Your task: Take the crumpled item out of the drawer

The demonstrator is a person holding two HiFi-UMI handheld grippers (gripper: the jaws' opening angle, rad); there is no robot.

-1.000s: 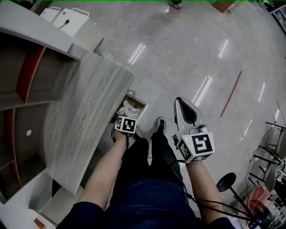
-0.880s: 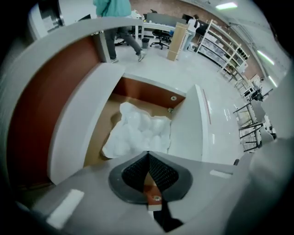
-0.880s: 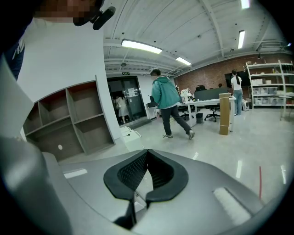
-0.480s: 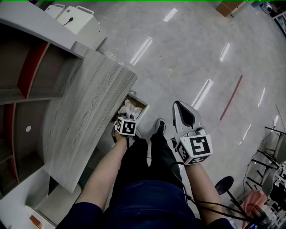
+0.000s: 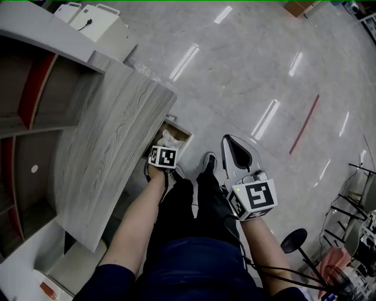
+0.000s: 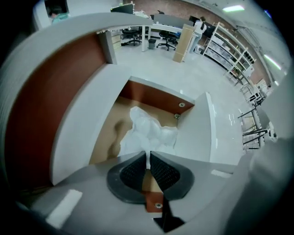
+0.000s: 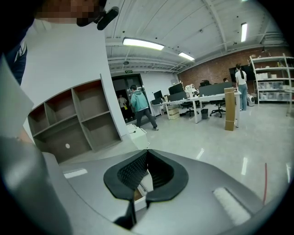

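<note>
The white crumpled item (image 6: 149, 131) lies in the open drawer (image 6: 202, 128), on its brown bottom. My left gripper (image 6: 148, 153) reaches down into the drawer. Its jaws are opening, and a thin fold of the item is pinched between the pads. In the head view the item (image 5: 170, 139) shows just past the left gripper's marker cube (image 5: 163, 156), inside the drawer (image 5: 181, 127). My right gripper (image 5: 227, 141) hangs over the floor to the right of the drawer. It is shut with nothing between its fingertips, as the right gripper view also shows (image 7: 147, 152).
A wood-grain cabinet top (image 5: 111, 147) juts out to the left of the drawer, with open shelves (image 5: 35, 111) behind it. The person's shoe (image 5: 208, 161) stands between the grippers. A white box (image 5: 97, 17) sits far back, and a stool (image 5: 294, 238) at the lower right.
The left gripper has edged forward over the drawer toward the crumpled item. The right gripper has drifted slightly left.
</note>
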